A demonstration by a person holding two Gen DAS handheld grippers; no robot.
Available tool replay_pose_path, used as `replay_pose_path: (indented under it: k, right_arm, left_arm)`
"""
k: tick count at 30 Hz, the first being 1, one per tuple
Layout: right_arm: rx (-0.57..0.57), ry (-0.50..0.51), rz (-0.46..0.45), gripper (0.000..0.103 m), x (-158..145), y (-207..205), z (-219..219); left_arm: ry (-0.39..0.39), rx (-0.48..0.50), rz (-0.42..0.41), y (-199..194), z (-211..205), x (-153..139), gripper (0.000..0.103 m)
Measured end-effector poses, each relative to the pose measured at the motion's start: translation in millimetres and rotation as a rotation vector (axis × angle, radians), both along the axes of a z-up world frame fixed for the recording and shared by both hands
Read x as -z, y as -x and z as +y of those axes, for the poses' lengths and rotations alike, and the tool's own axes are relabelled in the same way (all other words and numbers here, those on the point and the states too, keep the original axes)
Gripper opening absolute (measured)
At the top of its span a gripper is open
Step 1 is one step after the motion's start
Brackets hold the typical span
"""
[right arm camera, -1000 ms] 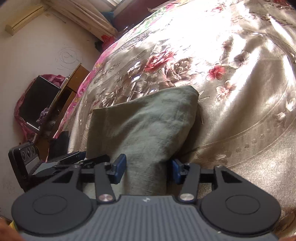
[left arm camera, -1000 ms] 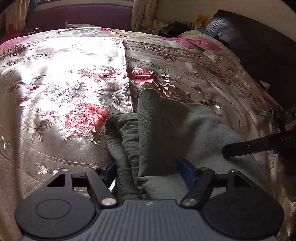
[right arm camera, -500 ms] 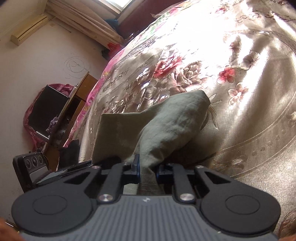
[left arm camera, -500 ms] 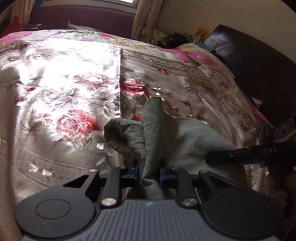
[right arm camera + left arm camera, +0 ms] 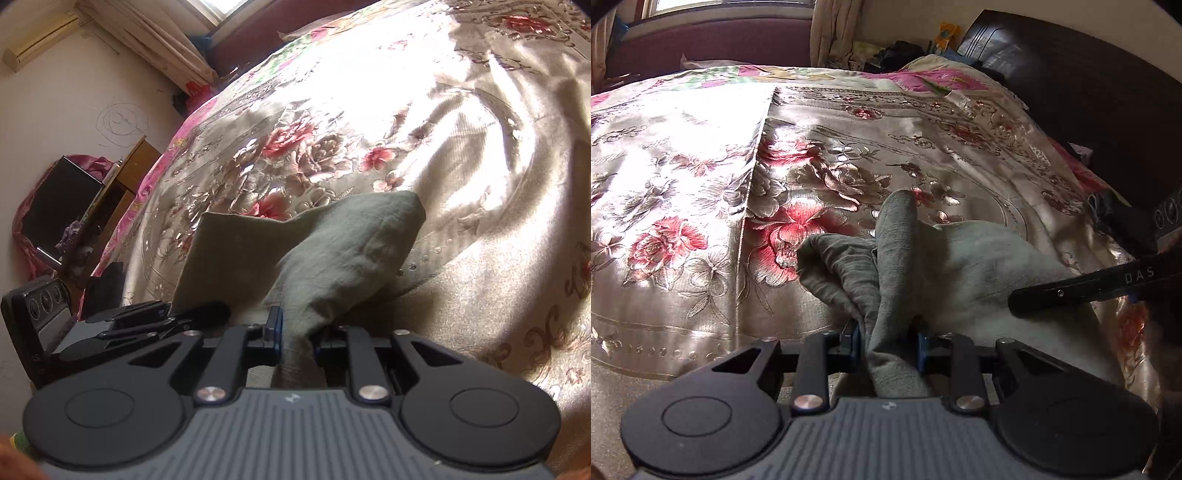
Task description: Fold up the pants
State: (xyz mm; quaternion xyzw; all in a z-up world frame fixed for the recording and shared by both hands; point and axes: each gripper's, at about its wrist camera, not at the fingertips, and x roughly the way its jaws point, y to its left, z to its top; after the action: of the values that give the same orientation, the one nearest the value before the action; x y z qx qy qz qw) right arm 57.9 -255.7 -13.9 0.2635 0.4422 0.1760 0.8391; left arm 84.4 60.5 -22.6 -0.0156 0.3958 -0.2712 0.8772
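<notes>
The pants [image 5: 960, 266], grey-green and already doubled over, lie on the bed [image 5: 701, 184] near its near edge, toward the side with the dark headboard [image 5: 1071, 92]. Two bunched parts of the cloth are lifted off the flowered bedspread while the rest lies flat.

The left gripper [image 5: 888, 341] points forward and down across the bed. A thick, upright ridge of the pants runs between its blue-padded fingers [image 5: 854, 338], which press on the cloth from both sides; the jaws are easing open at this moment, yet the fabric is pinched and pulled up into a peak in front of them.

The right gripper [image 5: 297, 341] also tilts downward. Its fingers [image 5: 274, 326] close on a narrower neck of cloth, from which the pants fan out to a raised corner; these jaws too are opening slightly. In the left wrist view one black finger of the right gripper reaches in from the right, over the flat part of the pants.
</notes>
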Motion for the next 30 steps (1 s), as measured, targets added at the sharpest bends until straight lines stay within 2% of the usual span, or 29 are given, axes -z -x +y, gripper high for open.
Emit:
replay_pose_path:
  k: [3,6,11,14,20,26,28,30]
  right_arm:
    - [0.005,-0.015,0.015,0.025,9.5,-2.7,-2.1]
    - [0.006,-0.005,0.026,0.026,16.0,-3.2,-1.6]
    - [-0.002,0.035,0.015,0.026,15.7,0.5,0.8]
    - [-0.014,0.083,0.0,0.032,12.1,1.1,4.5]
    - [-0.02,0.175,-0.02,0.036,0.1,8.1,8.1]
    - [0.019,0.276,-0.045,0.036,-24.3,30.2,5.9]
    - [0.031,0.334,-0.064,0.036,-35.9,39.7,9.0]
    - [0.045,0.387,-0.086,0.036,-47.4,49.8,13.0]
  left_arm:
    - [0.012,-0.027,0.03,-1.7,8.5,9.5,0.057]
    - [0.018,-0.034,0.028,1.1,10.8,13.5,0.058]
    - [-0.045,-0.013,-0.018,5.7,0.4,10.8,0.06]
    - [-0.062,-0.017,-0.035,8.5,1.9,8.6,0.063]
    - [-0.107,-0.042,-0.067,18.7,9.0,-0.8,0.063]
    - [-0.172,-0.102,-0.137,38.5,13.5,-22.2,0.063]
    - [-0.18,-0.122,-0.159,46.4,13.0,-30.3,0.066]
    - [-0.186,-0.16,-0.188,54.9,13.5,-38.4,0.074]
